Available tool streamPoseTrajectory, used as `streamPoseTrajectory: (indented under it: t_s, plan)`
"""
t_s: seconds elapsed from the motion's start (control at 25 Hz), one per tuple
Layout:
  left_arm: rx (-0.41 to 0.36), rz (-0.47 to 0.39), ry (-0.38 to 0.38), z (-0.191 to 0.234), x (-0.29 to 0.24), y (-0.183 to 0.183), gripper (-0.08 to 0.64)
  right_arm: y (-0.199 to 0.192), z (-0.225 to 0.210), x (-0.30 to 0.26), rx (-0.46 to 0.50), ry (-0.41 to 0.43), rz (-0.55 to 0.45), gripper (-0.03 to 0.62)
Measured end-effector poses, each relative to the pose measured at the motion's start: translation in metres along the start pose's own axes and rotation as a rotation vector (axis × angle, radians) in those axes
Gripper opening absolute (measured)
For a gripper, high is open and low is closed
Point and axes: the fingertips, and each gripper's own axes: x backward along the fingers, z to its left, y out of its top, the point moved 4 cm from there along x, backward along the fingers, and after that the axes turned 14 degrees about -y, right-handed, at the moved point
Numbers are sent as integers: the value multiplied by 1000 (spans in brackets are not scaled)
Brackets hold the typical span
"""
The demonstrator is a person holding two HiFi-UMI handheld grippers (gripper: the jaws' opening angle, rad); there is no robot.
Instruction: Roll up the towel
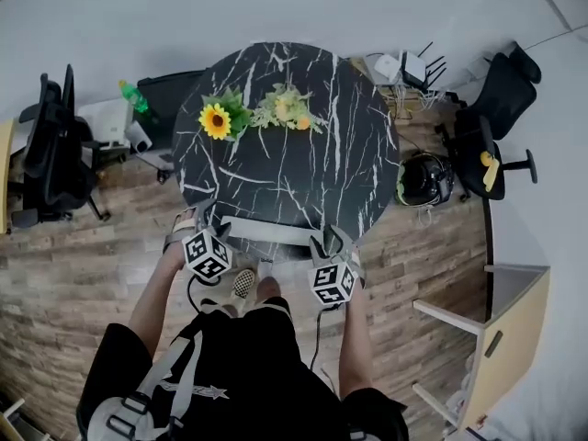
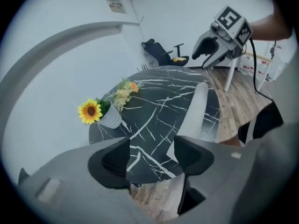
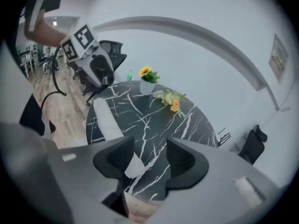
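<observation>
Head view overhead; gripper views low, sharing table [image 1: 294, 177].

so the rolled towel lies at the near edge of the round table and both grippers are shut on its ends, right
No: the towel lies rolled at the near edge of the table, but the left gripper and right gripper are open, off it. Each gripper view shows its jaws apart, gripping nothing.
</observation>
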Motion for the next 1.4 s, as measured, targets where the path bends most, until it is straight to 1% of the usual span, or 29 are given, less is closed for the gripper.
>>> streamPoseTrajectory:
  t_s: [0.2, 0.32, 0.44, 0.52, 0.64, 0.72, 0.88, 0.96, 1.04, 1.16, 1.28, 1.4]
  plan:
    - [78, -176, 78, 8, 46, 24, 304, 36, -22, 44, -202, -137, -85, 218]
    - [104, -278, 100, 6, 69, 39, 296, 54, -34, 71, -302, -212, -146, 218]
    - [133, -380, 128, 4, 91, 52, 279, 67, -44, 98, -381, -283, -196, 218]
    - [165, -450, 153, 3, 106, 60, 264, 73, -49, 116, -431, -323, -226, 218]
    - [211, -553, 158, -3, 128, 71, 227, 80, -52, 145, -499, -360, -287, 209]
    - [232, -600, 161, -9, 142, 76, 204, 84, -49, 163, -527, -380, -323, 209]
    - [248, -647, 168, -27, 165, 73, 141, 86, -36, 196, -552, -428, -365, 191]
    - [240, -663, 170, -36, 173, 69, 109, 84, -28, 208, -560, -449, -379, 159]
    - [232, -671, 170, -44, 179, 64, 101, 79, -18, 215, -561, -452, -380, 151]
    - [250, -682, 169, -58, 188, 51, 40, 68, -2, 225, -550, -455, -365, 124]
    - [254, -694, 163, -71, 196, 39, 15, 55, 12, 235, -569, -471, -347, 87]
    - [250, -693, 152, -85, 199, 29, 12, 43, 23, 244, -598, -475, -337, 68]
